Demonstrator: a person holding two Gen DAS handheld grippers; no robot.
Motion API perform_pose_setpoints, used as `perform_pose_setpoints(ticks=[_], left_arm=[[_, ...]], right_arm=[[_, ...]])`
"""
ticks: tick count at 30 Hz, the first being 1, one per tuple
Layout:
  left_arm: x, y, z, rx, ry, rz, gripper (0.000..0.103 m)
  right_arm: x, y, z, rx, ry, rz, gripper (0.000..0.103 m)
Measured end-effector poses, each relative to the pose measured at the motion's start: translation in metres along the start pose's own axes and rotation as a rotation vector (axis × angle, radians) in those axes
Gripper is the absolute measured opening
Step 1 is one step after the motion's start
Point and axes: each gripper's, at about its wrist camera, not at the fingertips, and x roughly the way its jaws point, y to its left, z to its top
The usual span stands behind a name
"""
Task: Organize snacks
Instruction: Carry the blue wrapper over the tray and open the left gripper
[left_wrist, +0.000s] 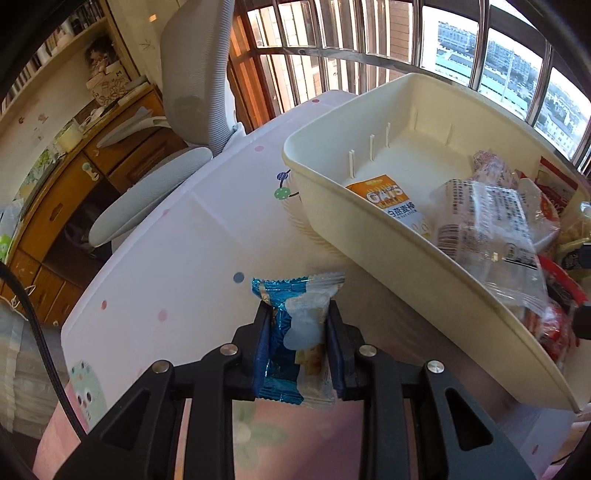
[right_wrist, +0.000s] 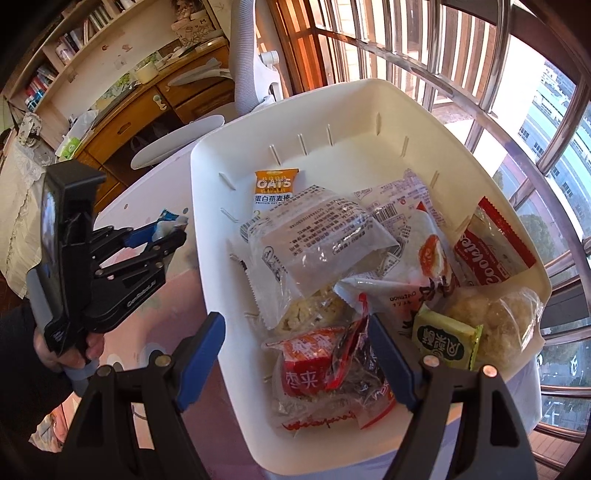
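Dotted white tablecloth (left_wrist: 192, 236) beneath cream bin (left_wrist: 369, 236), by barred window (left_wrist: 369, 33).

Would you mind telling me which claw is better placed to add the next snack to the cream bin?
Left. The left claw is already shut on the blue snack packet beside the cream bin; the right claw hangs open and empty over the bin.

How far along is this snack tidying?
Mostly done, it seems: the cream plastic bin already holds many packets, such as the orange oat bar and a red wrapped snack. In hand: the left tool is shut on a blue and clear foil snack packet, outside the bin. Left: dropping that packet in. The right tool hangs open over the bin, holding nothing.
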Motion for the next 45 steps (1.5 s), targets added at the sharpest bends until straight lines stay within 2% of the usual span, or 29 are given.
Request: perform_pose_setpoints(ticks=[11, 18, 23, 29, 32, 36, 37, 39, 40, 42, 44, 45], left_arm=[[-0.060, -0.012, -0.004, -0.076, 0.042, 0.035, 0.026], [-0.099, -0.031, 0.003, -0.127, 0.017, -0.002, 0.026], [-0.116, -0.051, 0.012, -0.153, -0.010, -0.065, 0.026], [-0.119, -0.079, 0.022, -0.152, -0.018, -0.164, 0.026], [-0.118, -0.091, 0.029, -0.158, -0.032, -0.236, 0.026], [-0.125, -0.109, 0.041, -0.115, -0.073, -0.309, 0.027], [-0.127, -0.113, 0.044, -0.105, -0.080, -0.324, 0.029], [-0.135, -0.121, 0.048, -0.092, -0.094, -0.337, 0.050], [-0.140, -0.124, 0.048, -0.090, -0.106, -0.335, 0.065], [-0.151, -0.128, 0.047, -0.091, -0.135, -0.335, 0.068], [-0.160, -0.130, 0.044, -0.093, -0.137, -0.321, 0.078], [-0.164, -0.131, 0.041, -0.095, -0.136, -0.307, 0.080]], right_arm=[[-0.015, -0.001, -0.002, -0.069, 0.013, 0.008, 0.080], [-0.016, -0.010, -0.012, -0.066, 0.055, 0.013, 0.080], [-0.025, -0.016, -0.021, -0.070, 0.049, 0.020, 0.080], [-0.038, -0.029, -0.027, -0.088, 0.026, -0.025, 0.080], [-0.048, -0.039, -0.030, -0.073, 0.001, -0.057, 0.080], [-0.065, -0.052, -0.037, -0.043, -0.037, -0.102, 0.080], [-0.068, -0.055, -0.039, -0.038, -0.046, -0.111, 0.080], [-0.075, -0.058, -0.042, -0.030, -0.061, -0.123, 0.080], [-0.080, -0.059, -0.043, -0.027, -0.072, -0.131, 0.080], [-0.089, -0.059, -0.045, -0.030, -0.096, -0.139, 0.081], [-0.095, -0.058, -0.048, -0.033, -0.116, -0.143, 0.083], [-0.099, -0.057, -0.051, -0.033, -0.127, -0.141, 0.083]])
